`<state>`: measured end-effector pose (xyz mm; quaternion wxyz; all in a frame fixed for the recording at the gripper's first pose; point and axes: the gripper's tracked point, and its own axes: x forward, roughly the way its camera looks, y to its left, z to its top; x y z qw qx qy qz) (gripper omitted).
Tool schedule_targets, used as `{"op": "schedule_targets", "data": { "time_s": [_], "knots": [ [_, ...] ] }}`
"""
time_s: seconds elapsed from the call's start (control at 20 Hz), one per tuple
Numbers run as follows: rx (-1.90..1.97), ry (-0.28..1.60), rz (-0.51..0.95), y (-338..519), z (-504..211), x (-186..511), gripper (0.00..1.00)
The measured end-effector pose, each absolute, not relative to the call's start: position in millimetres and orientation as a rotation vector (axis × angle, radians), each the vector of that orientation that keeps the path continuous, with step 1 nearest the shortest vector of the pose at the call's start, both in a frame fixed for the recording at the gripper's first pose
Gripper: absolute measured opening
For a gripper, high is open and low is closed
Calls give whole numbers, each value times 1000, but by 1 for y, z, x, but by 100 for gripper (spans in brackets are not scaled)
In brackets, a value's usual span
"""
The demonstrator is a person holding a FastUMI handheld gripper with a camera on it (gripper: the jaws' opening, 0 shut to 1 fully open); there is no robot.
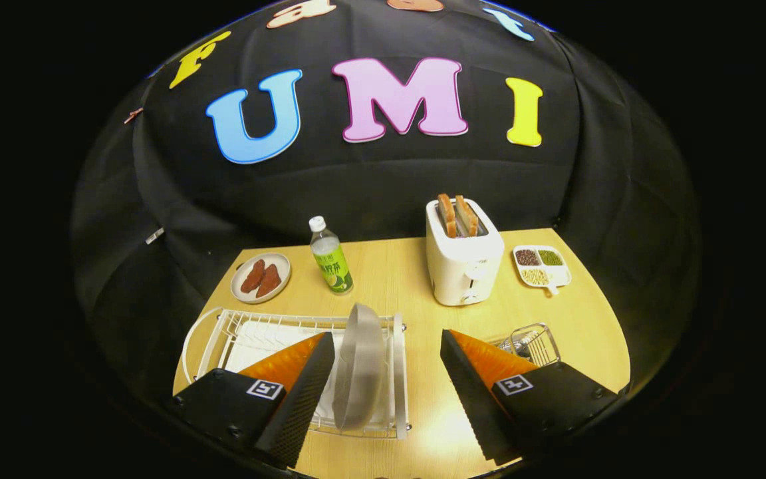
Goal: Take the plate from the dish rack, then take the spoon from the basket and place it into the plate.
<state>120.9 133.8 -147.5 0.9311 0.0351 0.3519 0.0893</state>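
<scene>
Gripper [383,379] hanging wide open, gripping nothing; plate [360,366] standing on edge in dish rack [397,372] between fingers. Probably stiff, slick, breakable: pinch top rim.

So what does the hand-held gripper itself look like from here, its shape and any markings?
The hand-held gripper shows as two wedge-shaped fingers that taper to points ahead. Their inner faces have a fine ribbed or knurled texture. Each finger sits on a boxy base with small screws, and each base carries a small square white tag with a black pattern. No cables or sleeve can be seen.
</scene>
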Motion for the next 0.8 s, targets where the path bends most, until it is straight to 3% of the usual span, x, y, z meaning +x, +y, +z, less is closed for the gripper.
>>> {"op": "schedule_targets", "data": {
  "time_s": [0.2,0.35,0.6,0.75,0.8],
  "knots": [
    [103,814,195,154,-175,124,98],
    [105,855,172,155,-190,128,78],
    [124,903,141,162,-209,128,70],
    [152,930,144,170,-212,126,37],
    [151,941,145,172,-213,126,38]
  ]
}}
